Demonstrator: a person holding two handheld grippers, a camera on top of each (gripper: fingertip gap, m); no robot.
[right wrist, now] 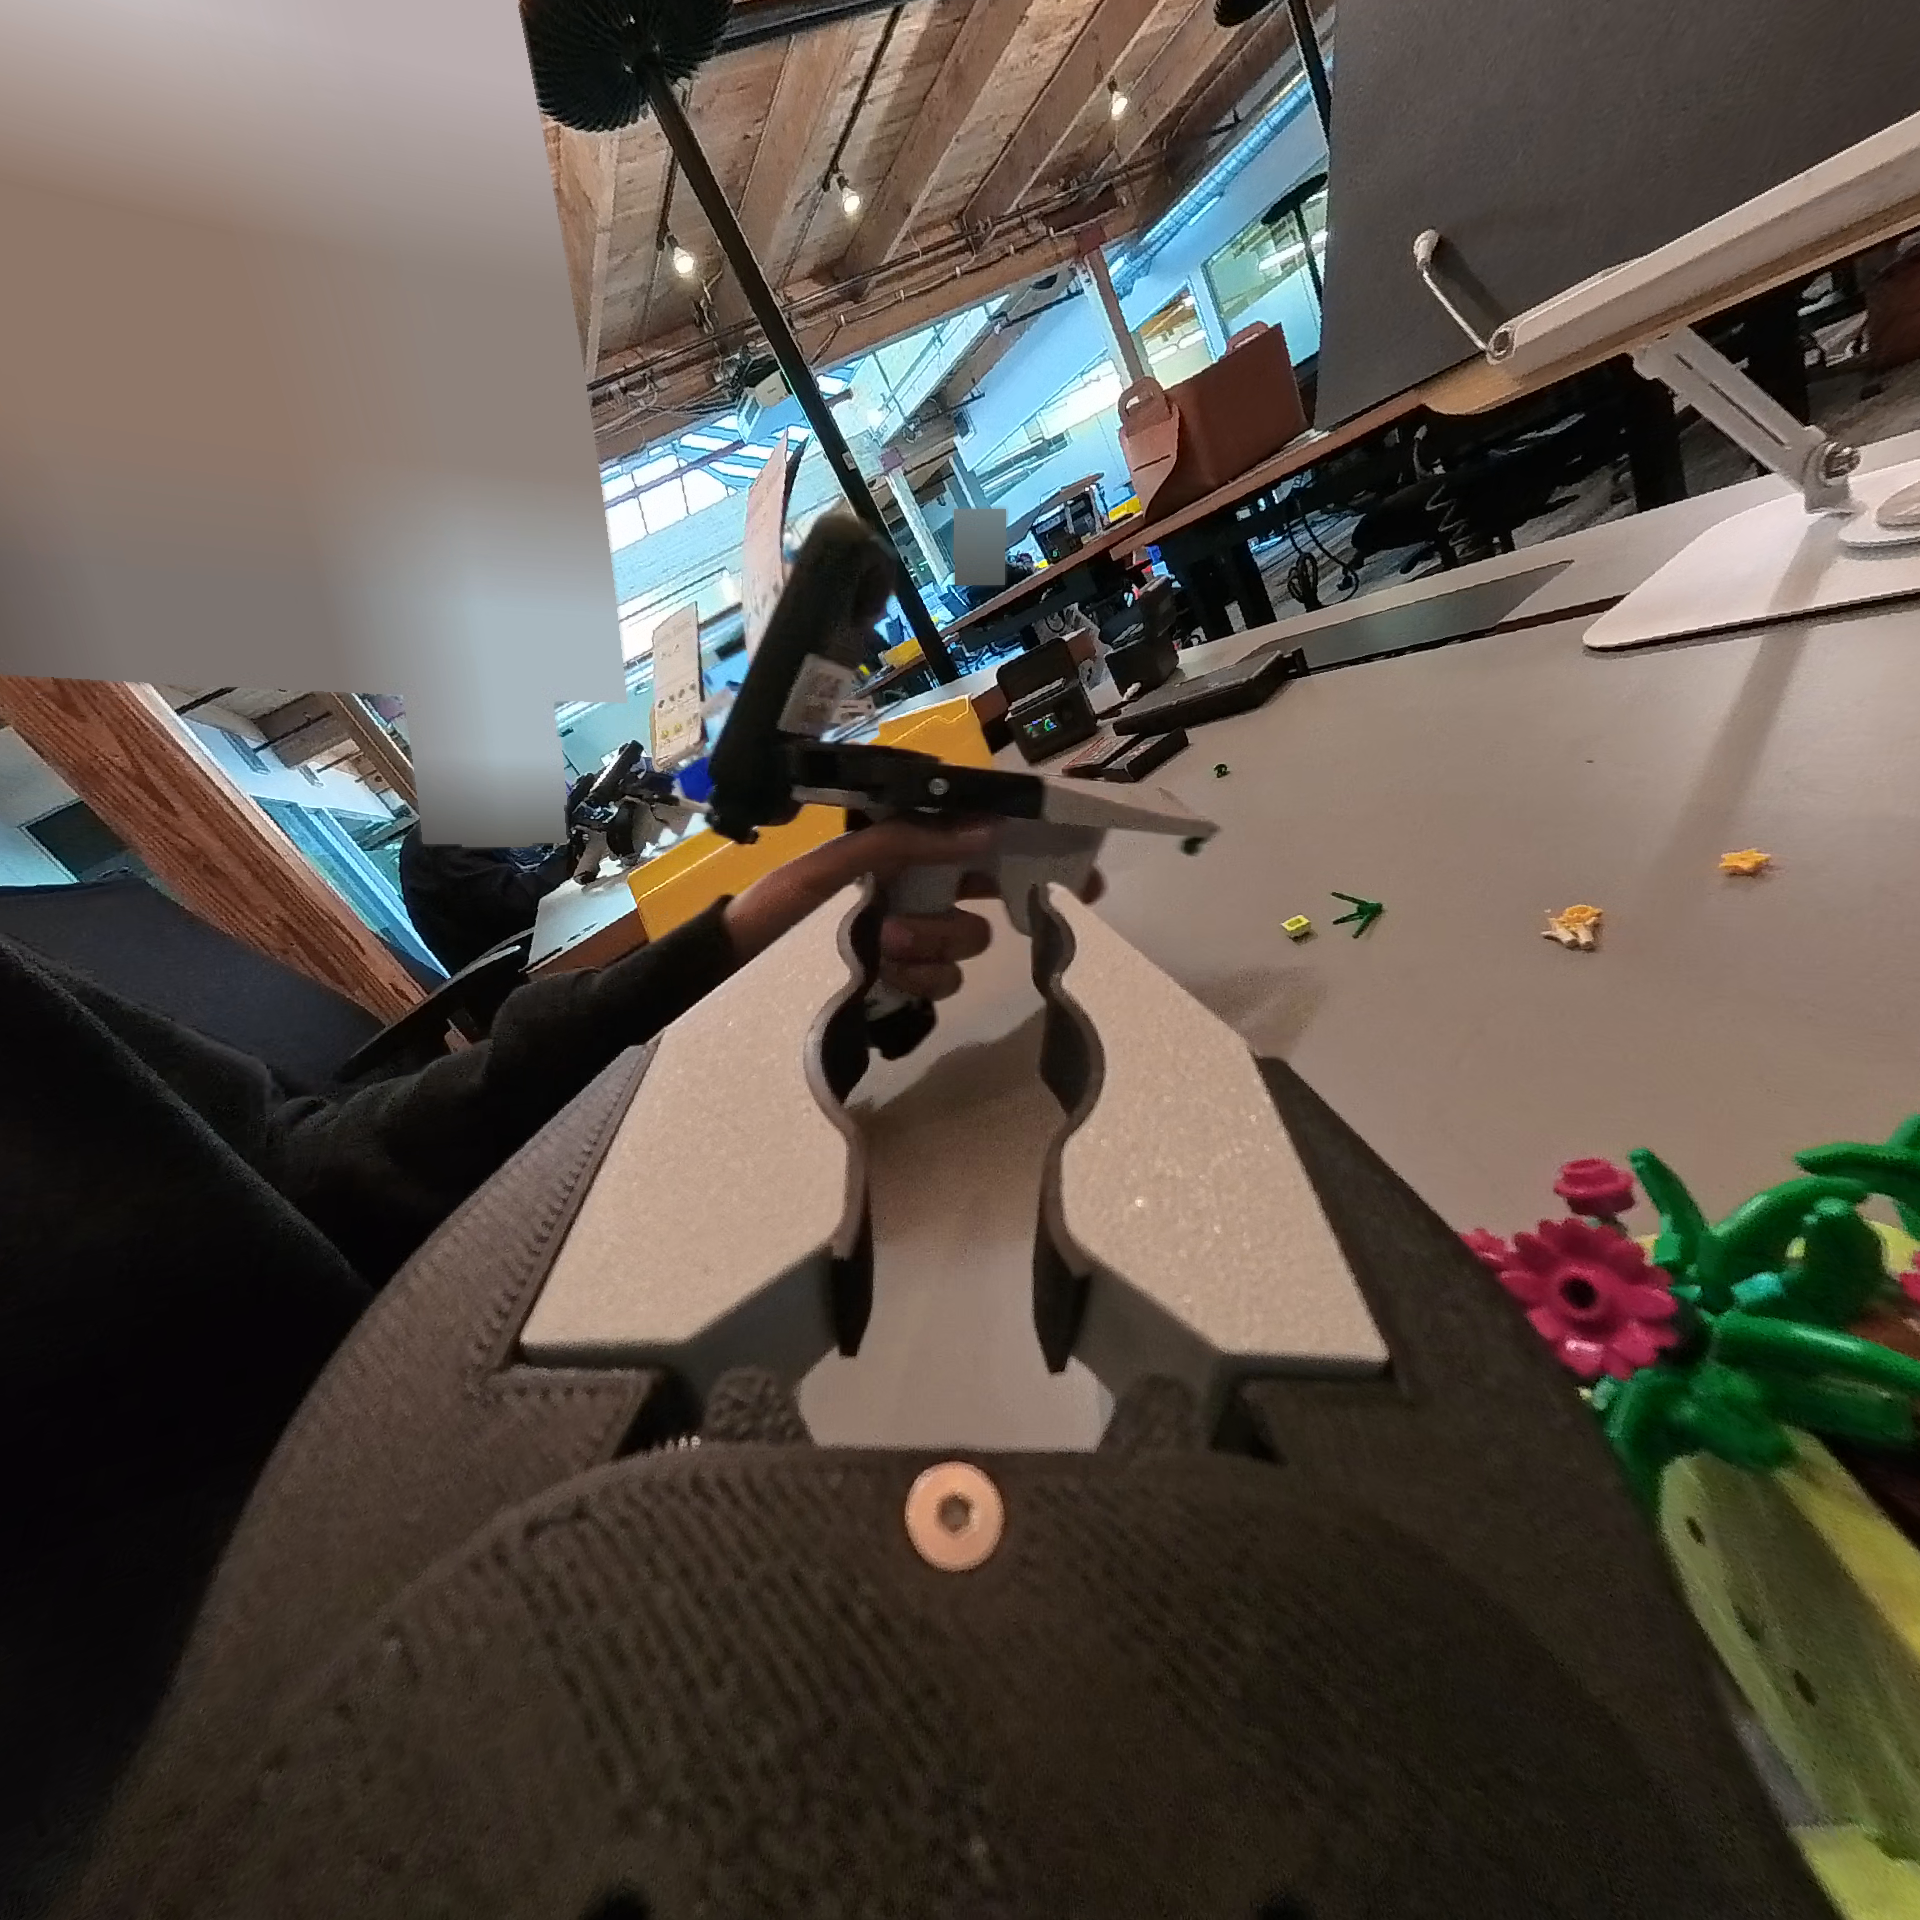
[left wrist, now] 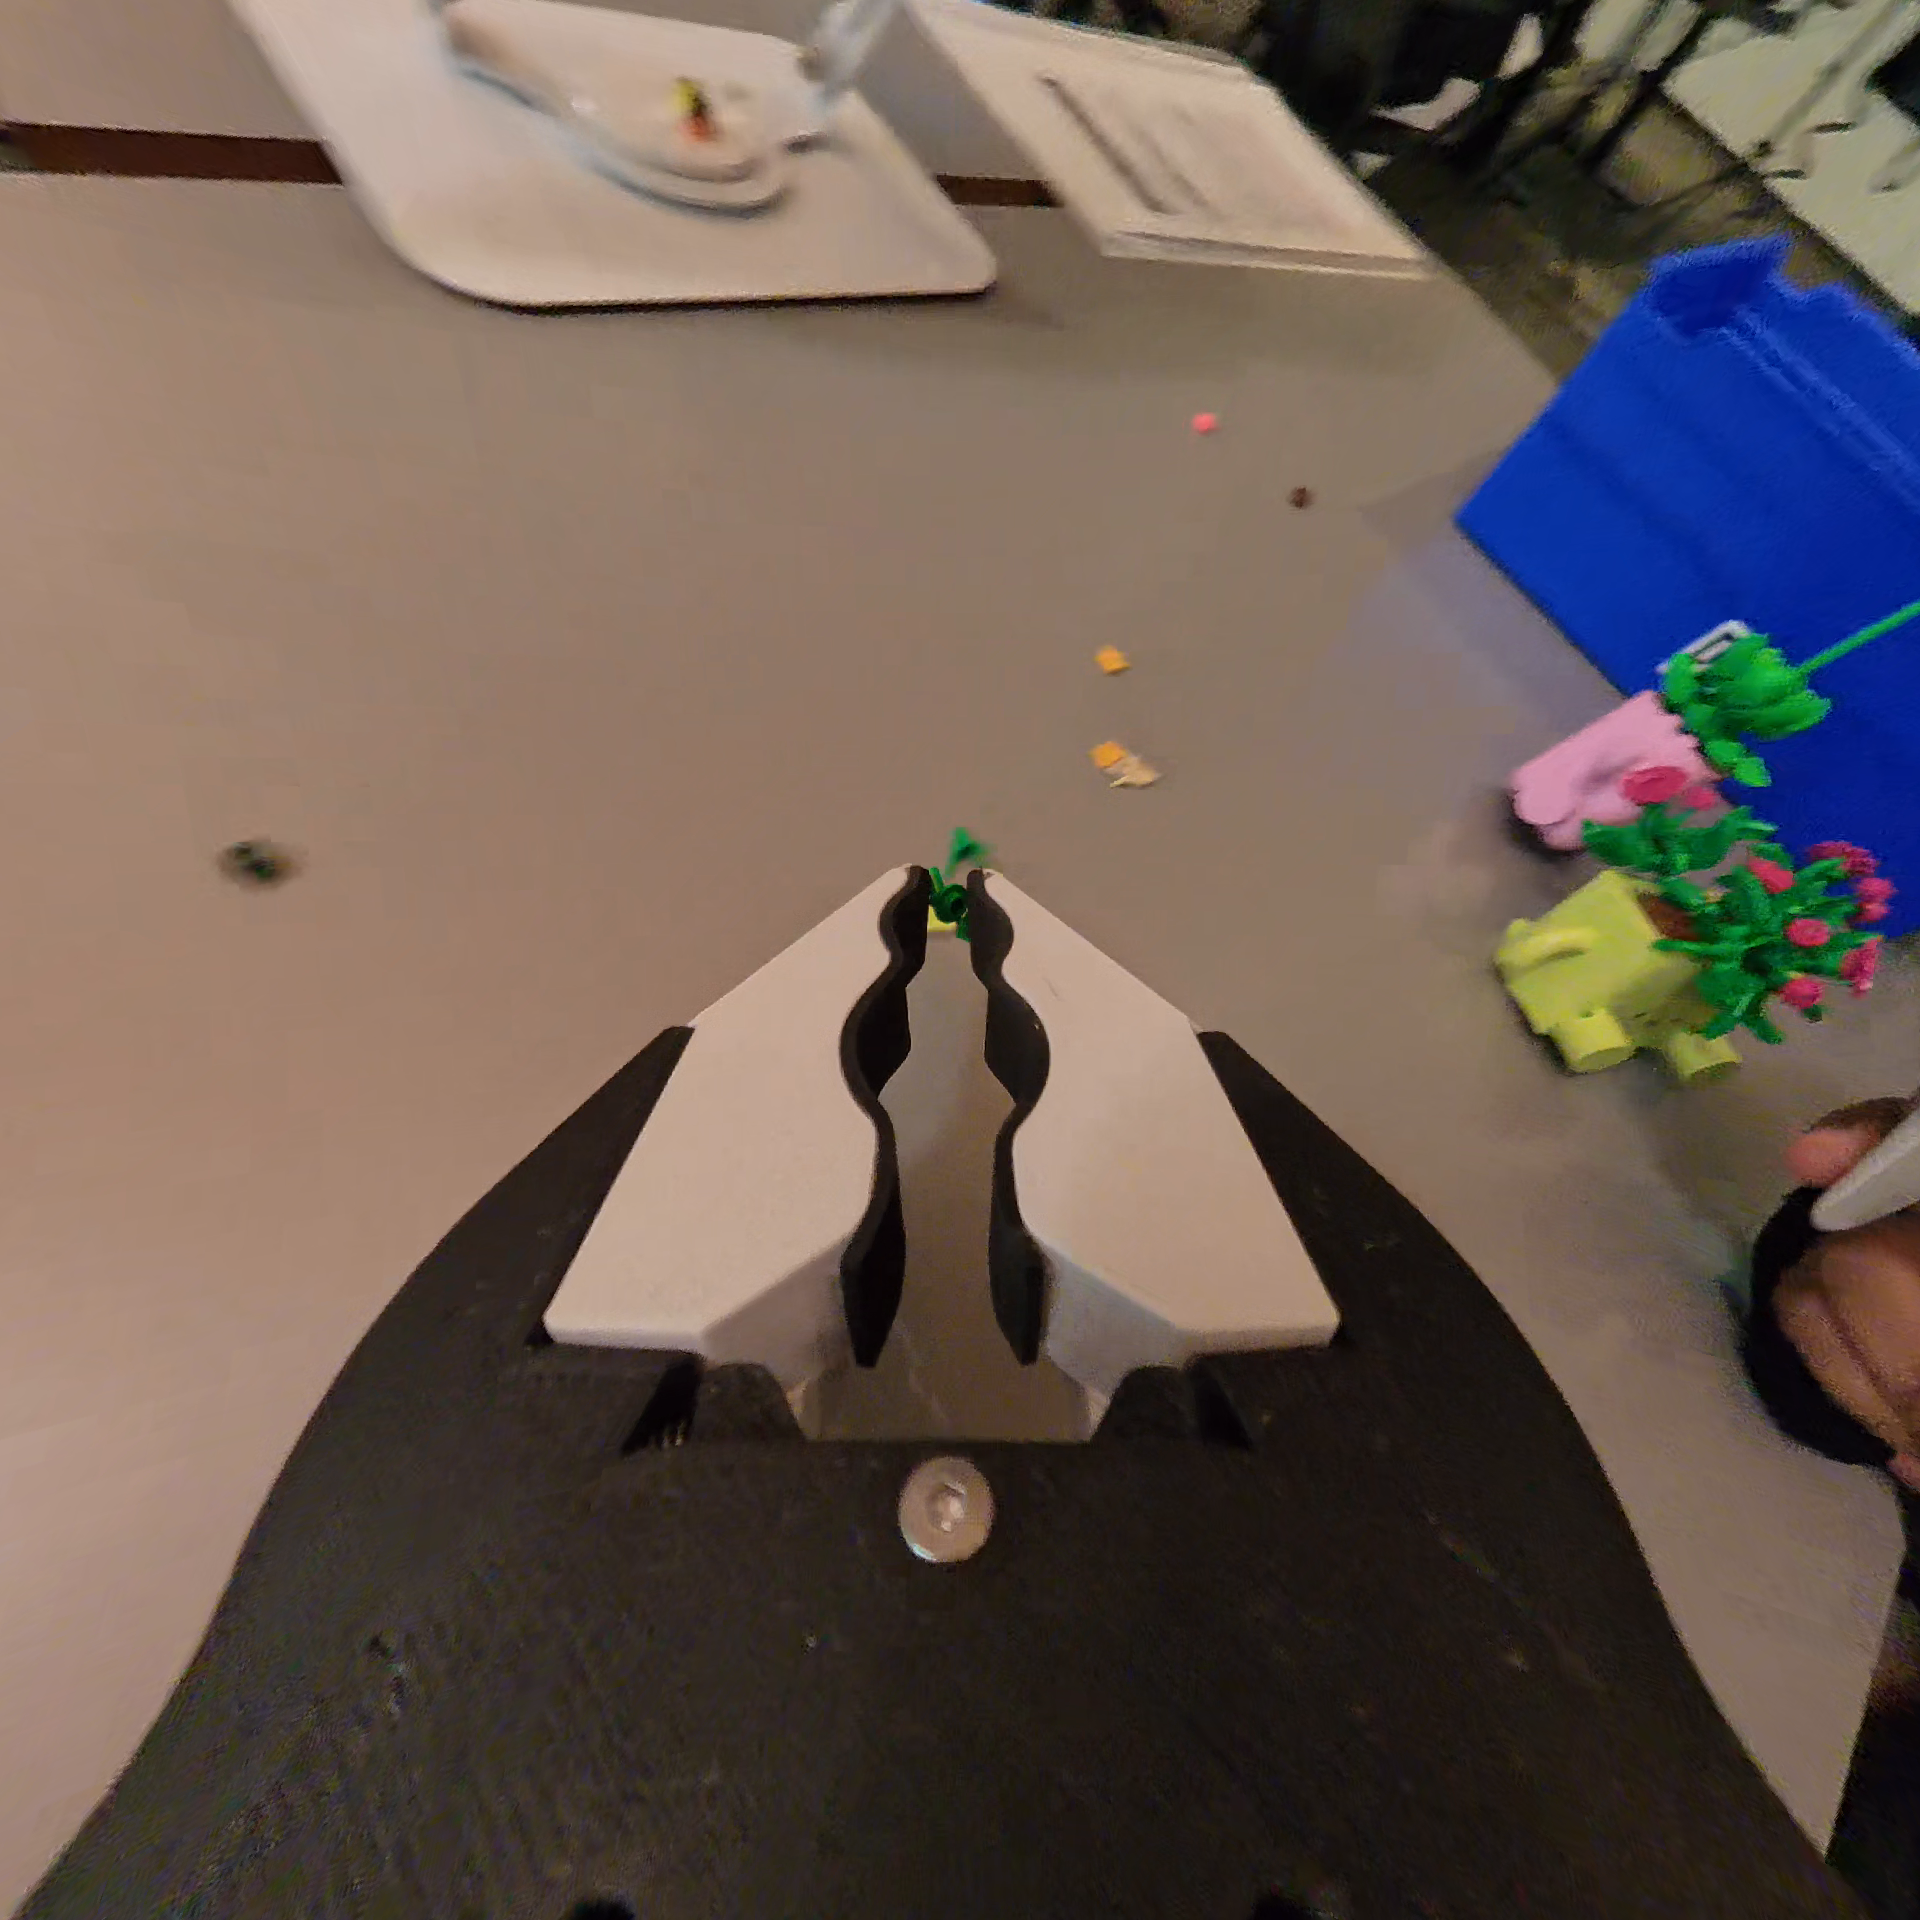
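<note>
My left gripper [left wrist: 948, 896] is shut on a small green toy plant piece [left wrist: 945, 902], held just above the grey table [left wrist: 520, 623]. A green leaf piece [left wrist: 966, 847] and a tiny yellow piece lie just beyond the tips. In the right wrist view the left gripper [right wrist: 1195, 836] is held by a hand, with a small dark green bit at its tip. The leaf piece [right wrist: 1359, 912] and the yellow piece [right wrist: 1296, 925] lie on the table beside it. My right gripper [right wrist: 945, 914] is open and empty. It is next to a lime-green toy pot with pink flowers [right wrist: 1766, 1558].
The lime pot [left wrist: 1590, 977], a pink pot [left wrist: 1590, 779], a leafy green stem [left wrist: 1735, 696] and a blue bin [left wrist: 1745, 488] stand at the right. Orange bits [left wrist: 1112, 660], a pink bit [left wrist: 1203, 423] and a dark bit [left wrist: 255, 862] lie loose. A white monitor base [left wrist: 675, 229] is at the back. Across from one pair of fingers to the other is roughly 15 cm.
</note>
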